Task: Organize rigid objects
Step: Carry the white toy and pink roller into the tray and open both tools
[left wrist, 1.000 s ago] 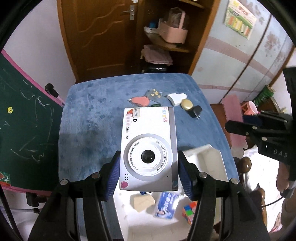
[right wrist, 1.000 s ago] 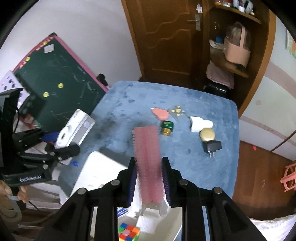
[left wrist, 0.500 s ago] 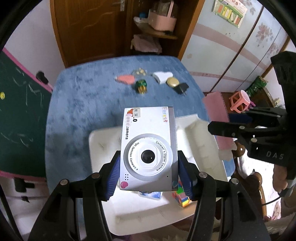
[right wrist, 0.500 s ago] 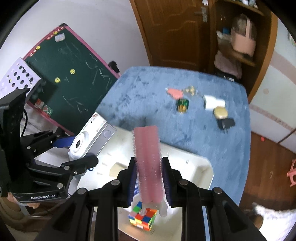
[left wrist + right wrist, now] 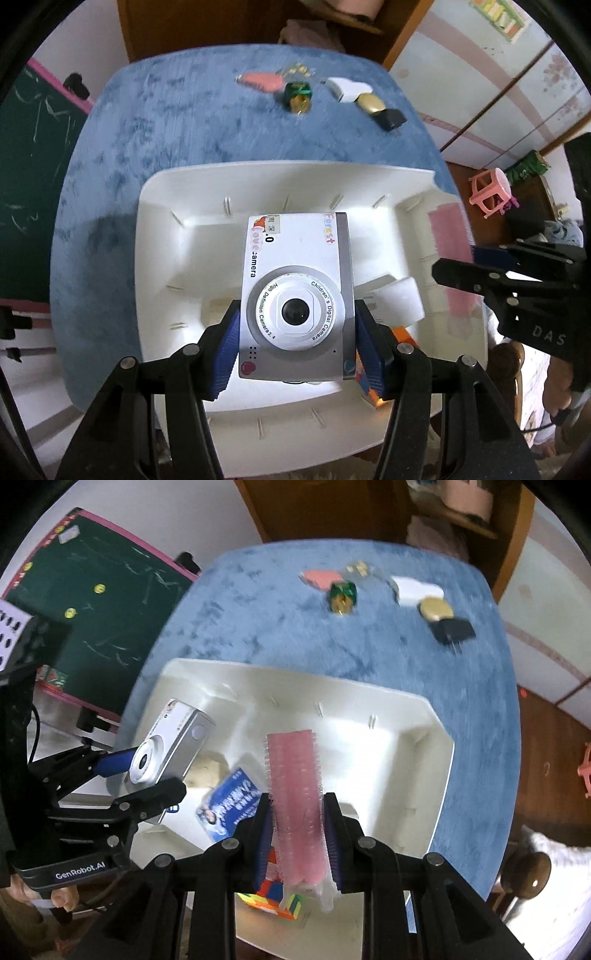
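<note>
**Two loads poised over the tray**

Two tools hang over the white plastic tray (image 5: 159, 206). The left tool (image 5: 295, 343) is clamped on the white and silver children's digital camera (image 5: 295, 288) at frame centre; the right tool (image 5: 297, 834) is clamped on the pink bristled hair roller (image 5: 295, 794). Lower each into bare tray floor, clear of the multicoloured puzzle cube (image 5: 271, 897), before letting go. The camera hides the tray floor beneath it; the distant counter (image 5: 177, 122) items are blurred.

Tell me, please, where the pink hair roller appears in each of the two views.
Left wrist: the pink hair roller is at the right edge, above the white tray's right side.
Right wrist: low centre, clamped in the right gripper.
Shared landmark: the green bottle on the blue table.
</note>
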Available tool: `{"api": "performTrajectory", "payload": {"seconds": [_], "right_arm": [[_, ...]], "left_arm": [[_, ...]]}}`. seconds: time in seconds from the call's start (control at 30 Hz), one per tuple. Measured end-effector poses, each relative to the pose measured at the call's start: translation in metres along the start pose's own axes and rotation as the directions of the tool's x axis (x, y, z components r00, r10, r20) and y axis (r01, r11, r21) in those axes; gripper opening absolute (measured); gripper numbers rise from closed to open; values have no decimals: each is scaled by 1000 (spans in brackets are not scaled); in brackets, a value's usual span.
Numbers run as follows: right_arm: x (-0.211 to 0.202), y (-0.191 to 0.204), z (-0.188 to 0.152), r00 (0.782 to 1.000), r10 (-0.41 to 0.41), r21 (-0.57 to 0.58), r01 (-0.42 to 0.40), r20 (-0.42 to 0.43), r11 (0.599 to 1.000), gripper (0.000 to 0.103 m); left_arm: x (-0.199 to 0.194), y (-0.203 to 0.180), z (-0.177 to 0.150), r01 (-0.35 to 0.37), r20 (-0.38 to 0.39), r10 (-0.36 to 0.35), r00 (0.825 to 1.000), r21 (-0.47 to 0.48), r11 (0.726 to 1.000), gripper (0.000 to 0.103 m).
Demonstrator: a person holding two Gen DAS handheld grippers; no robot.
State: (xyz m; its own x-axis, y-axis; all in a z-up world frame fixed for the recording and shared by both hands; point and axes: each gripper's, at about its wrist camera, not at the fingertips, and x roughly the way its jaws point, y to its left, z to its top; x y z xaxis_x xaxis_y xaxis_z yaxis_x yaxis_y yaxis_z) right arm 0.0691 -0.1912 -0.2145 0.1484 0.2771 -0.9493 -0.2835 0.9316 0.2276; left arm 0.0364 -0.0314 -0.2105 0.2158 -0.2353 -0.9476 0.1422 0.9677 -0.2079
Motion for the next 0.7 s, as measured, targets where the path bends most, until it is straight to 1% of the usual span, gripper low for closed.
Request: {"api": "performTrajectory", "payload": {"seconds": [0.27, 0.43, 0.7], "right_arm": [[21, -4, 1, 999, -23, 29, 24, -42, 999, 26], [30, -5, 6, 998, -35, 42, 38, -58, 998, 26], [45, -4, 13, 995, -56, 45, 60, -85, 997, 27]], "left_arm": [[16, 6, 1, -4, -23, 4, 1000, -26, 1000, 61], [25, 13, 6, 4, -36, -7, 999, -65, 998, 61], [36, 22, 12, -1, -54, -5, 999, -108, 994, 61]]}}
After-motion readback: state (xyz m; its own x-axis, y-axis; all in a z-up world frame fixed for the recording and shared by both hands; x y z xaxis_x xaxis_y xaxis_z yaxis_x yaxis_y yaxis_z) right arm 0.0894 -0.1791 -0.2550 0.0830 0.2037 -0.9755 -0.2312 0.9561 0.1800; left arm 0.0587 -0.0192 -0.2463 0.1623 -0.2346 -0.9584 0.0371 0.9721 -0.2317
